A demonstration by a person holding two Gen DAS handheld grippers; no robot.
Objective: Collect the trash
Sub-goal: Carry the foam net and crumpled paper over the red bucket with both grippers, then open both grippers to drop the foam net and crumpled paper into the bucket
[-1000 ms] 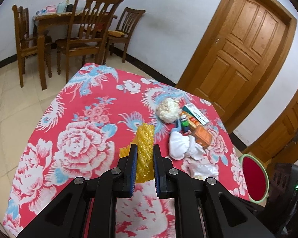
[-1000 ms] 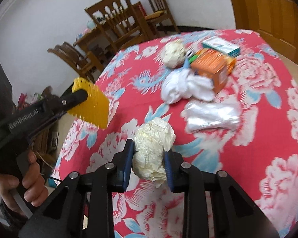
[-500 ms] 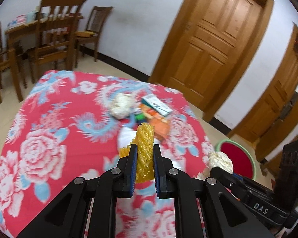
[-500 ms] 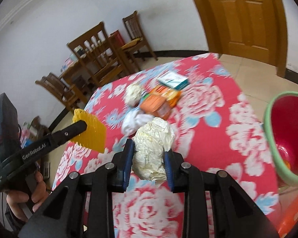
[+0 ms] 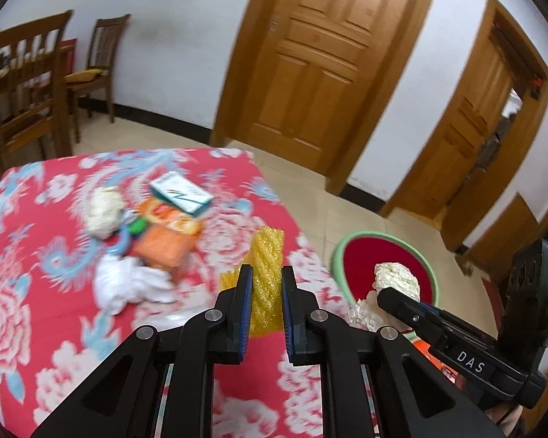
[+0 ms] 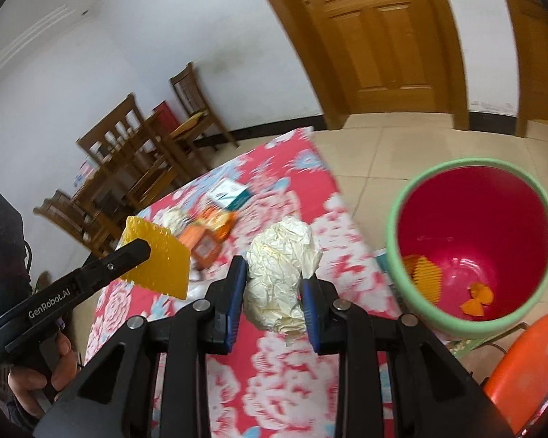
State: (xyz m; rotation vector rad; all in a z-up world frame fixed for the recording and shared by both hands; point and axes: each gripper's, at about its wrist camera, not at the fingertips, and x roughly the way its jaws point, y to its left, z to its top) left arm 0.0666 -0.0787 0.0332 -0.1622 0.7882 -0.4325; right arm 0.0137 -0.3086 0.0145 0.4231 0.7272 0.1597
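My left gripper (image 5: 266,284) is shut on a yellow foam net (image 5: 266,273), held above the table's right part; it also shows in the right wrist view (image 6: 157,262). My right gripper (image 6: 274,284) is shut on a crumpled cream paper ball (image 6: 279,273), held above the table edge, left of the red bin with a green rim (image 6: 471,248). In the left wrist view the paper ball (image 5: 396,279) shows in front of the bin (image 5: 383,252). The bin holds orange scraps (image 6: 475,303).
On the red floral tablecloth (image 5: 36,292) lie a paper ball (image 5: 102,208), white cloth (image 5: 128,284), an orange box (image 5: 164,248) and a teal-white box (image 5: 181,191). An orange stool (image 6: 526,365) stands by the bin. Wooden chairs (image 5: 29,91) and doors (image 5: 310,73) are behind.
Both grippers have swung right toward the bin with their loads still held. The bin has come fully into the right wrist view; the paper ball now shows in front of it.
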